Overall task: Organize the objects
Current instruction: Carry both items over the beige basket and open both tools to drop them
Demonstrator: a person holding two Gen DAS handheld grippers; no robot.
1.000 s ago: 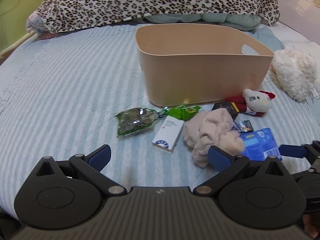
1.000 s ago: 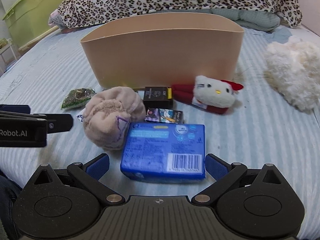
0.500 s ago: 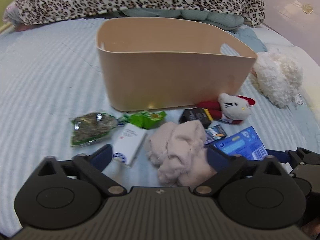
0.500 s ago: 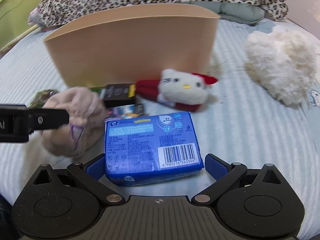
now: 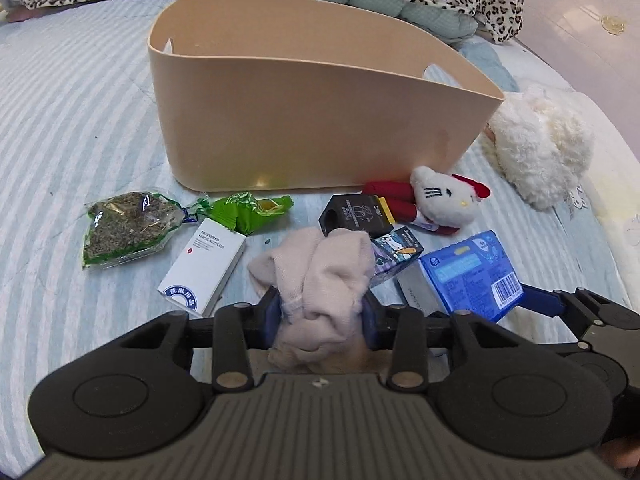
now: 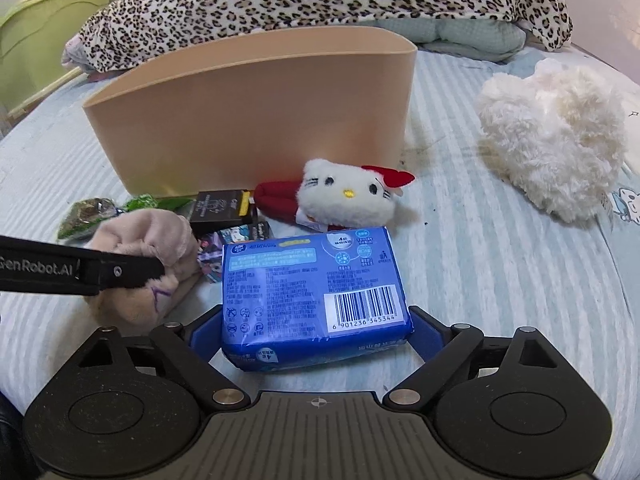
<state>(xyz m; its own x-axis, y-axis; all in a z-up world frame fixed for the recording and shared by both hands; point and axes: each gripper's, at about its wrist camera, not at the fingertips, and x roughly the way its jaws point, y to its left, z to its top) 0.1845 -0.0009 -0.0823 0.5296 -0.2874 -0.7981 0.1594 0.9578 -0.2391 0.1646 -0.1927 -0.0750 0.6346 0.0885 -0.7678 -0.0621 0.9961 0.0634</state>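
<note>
Pink cloth sits bunched between your left tongs, whose blue pads press into it from both sides just above the striped bed cover. Your right tongs are closed in on the blue packet, a pad against each of its near corners; the packet lies flat on the bed, barcode facing up. Behind both stands the beige bin, upright and open at the top. Along its front wall lie a black box, a white cat plush with a red bow, a green wrapper, a clear bag of dried herbs and a white carton. A small printed card touches the cloth's right side. A fluffy cream toy rests well apart, right of the bin.
</note>
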